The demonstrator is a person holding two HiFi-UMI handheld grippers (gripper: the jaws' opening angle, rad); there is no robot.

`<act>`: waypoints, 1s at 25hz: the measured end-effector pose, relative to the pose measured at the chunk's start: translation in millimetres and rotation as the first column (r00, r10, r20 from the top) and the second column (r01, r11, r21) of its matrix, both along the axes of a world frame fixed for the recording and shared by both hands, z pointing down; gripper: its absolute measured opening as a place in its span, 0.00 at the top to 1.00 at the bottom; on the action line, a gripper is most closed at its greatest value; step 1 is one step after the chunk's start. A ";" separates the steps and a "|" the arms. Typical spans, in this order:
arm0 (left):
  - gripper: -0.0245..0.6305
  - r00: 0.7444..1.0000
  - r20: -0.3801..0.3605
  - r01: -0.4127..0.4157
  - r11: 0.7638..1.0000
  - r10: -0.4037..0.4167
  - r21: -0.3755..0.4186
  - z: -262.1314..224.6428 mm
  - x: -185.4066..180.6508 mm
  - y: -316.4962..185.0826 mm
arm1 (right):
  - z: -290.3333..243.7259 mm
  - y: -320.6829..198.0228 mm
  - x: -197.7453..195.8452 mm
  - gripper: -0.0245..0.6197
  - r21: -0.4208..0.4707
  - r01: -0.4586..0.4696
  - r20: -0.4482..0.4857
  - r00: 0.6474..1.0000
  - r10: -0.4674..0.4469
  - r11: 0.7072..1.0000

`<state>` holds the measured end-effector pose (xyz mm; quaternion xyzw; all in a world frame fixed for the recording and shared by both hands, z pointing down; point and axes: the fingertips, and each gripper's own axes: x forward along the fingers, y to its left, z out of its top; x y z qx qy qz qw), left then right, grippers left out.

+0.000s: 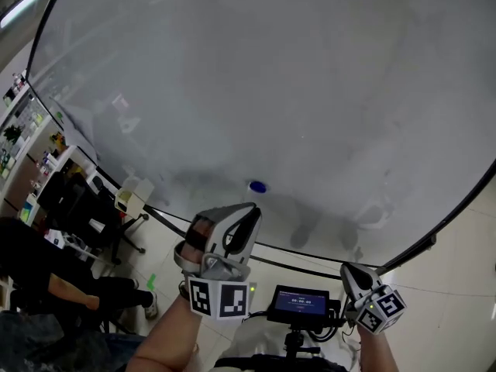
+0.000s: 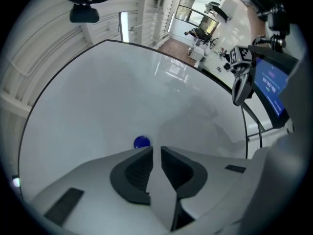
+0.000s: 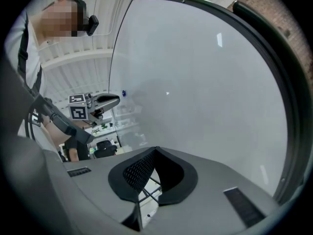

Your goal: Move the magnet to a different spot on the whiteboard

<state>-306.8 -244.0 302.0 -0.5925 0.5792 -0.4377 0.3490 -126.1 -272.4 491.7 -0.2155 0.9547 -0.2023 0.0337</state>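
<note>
Nearest the body, a small dark screen [image 1: 301,301] sits on a stand between the two arms. It glows with a row of blue digits, too small to read. The cubes on both tools carry only black-and-white square markers, no words.

The right gripper [image 3: 155,150] hangs low and off to the side, near the whiteboard's bottom edge. Its jaws are pressed together at the tips with nothing between them. It looks parked out of the way, since one tool is enough for this job.

The left gripper [image 2: 156,150] points at the board, its jaws parted by a narrow slot that holds nothing. The blue magnet [image 2: 142,142] sits on the board just past the tip of the left jaw, a little to that side and not in the gap. It clings there without support, low on the board and near the middle of its width. Judging by this, the jaws stand close to the magnet either to take it or having let it go; which, I cannot tell.

The whiteboard [image 1: 310,91] is bare of writing, with only faint smears. Farther off at the left, shelves [image 1: 23,130] hold small goods whose labels are unreadable.
</note>
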 end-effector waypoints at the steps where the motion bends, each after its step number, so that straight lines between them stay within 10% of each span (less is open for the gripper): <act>1: 0.82 0.999 0.032 0.002 1.000 -0.002 -0.003 -1.8 -0.4 -1.6 | 0.9 -1.6 2.2 0.91 -0.001 -0.008 -0.002 1.000 0.008 1.000; 8: 0.68 0.990 0.139 0.014 1.000 -0.014 -0.004 -14.7 -8.6 -10.6 | 4.3 -7.9 -2.0 0.91 -0.003 -0.026 -0.002 1.000 0.026 1.000; 25: 0.73 0.977 0.210 0.028 0.999 -0.036 0.042 -24.0 0.3 -32.3 | 2.3 -22.6 3.6 0.91 -0.002 -0.048 -0.014 0.999 0.048 0.999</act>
